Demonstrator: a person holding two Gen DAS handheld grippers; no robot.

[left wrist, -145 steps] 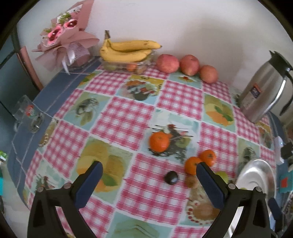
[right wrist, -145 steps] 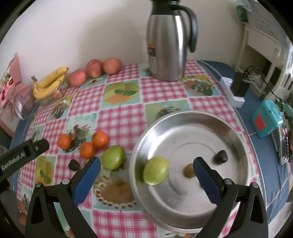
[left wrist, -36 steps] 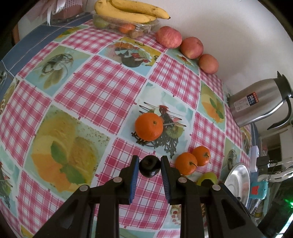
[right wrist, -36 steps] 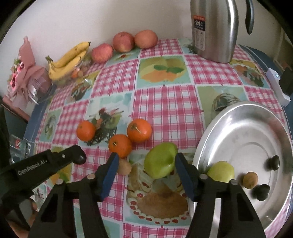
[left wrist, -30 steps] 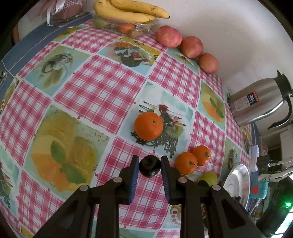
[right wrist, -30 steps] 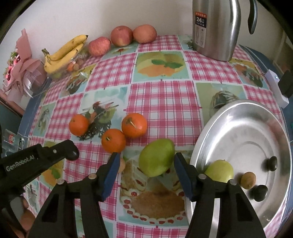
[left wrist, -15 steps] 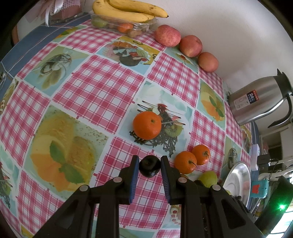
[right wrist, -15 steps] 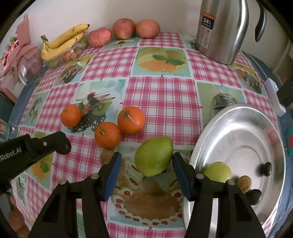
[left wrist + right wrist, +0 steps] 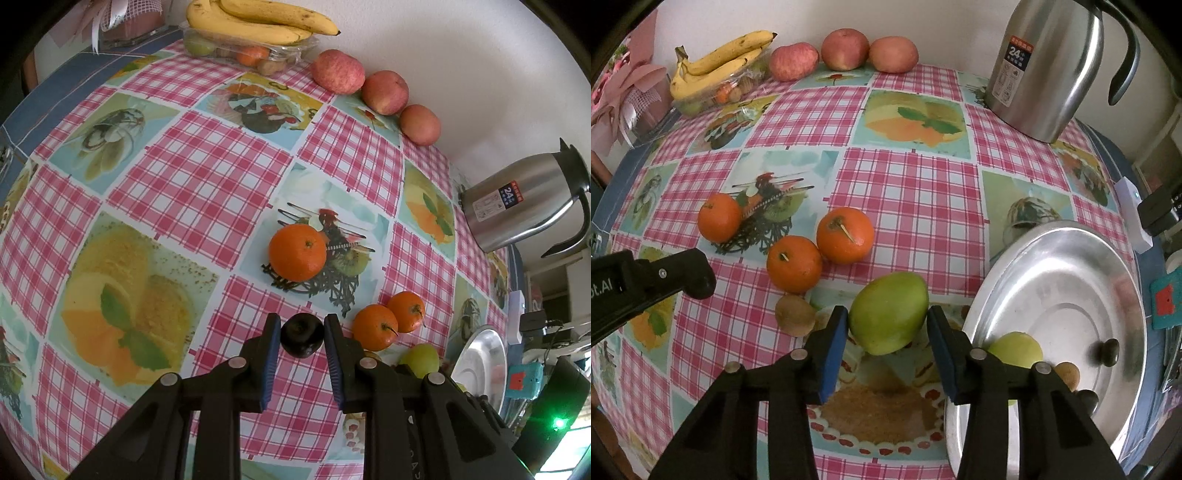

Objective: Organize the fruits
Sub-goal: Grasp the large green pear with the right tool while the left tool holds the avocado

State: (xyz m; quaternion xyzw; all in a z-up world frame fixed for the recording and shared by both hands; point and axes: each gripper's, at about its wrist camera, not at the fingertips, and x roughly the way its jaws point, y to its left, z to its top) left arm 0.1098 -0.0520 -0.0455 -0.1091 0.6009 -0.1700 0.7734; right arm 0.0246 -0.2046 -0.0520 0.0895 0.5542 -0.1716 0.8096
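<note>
My left gripper (image 9: 300,341) is shut on a small dark plum (image 9: 302,339) and holds it above the tablecloth, left of two small oranges (image 9: 375,326). My right gripper (image 9: 886,325) is shut on a green pear (image 9: 889,312) just left of the steel plate (image 9: 1071,266). The plate holds a green fruit (image 9: 1015,349), a brown kiwi (image 9: 1067,374) and dark plums (image 9: 1108,350). Three oranges (image 9: 844,234) and a brown kiwi (image 9: 794,314) lie on the cloth. The left gripper's body (image 9: 646,284) shows at the left of the right wrist view.
A steel thermos jug (image 9: 1049,70) stands at the back right. Three red apples (image 9: 844,48) and bananas on a clear box (image 9: 720,62) line the back wall. A pink bouquet (image 9: 624,96) is at the back left. A white device (image 9: 1134,218) lies right of the plate.
Both grippers closed: the left on the plum, the right on the pear. In the last second the right gripper has drawn nearer to the table with the pear; the left has barely moved.
</note>
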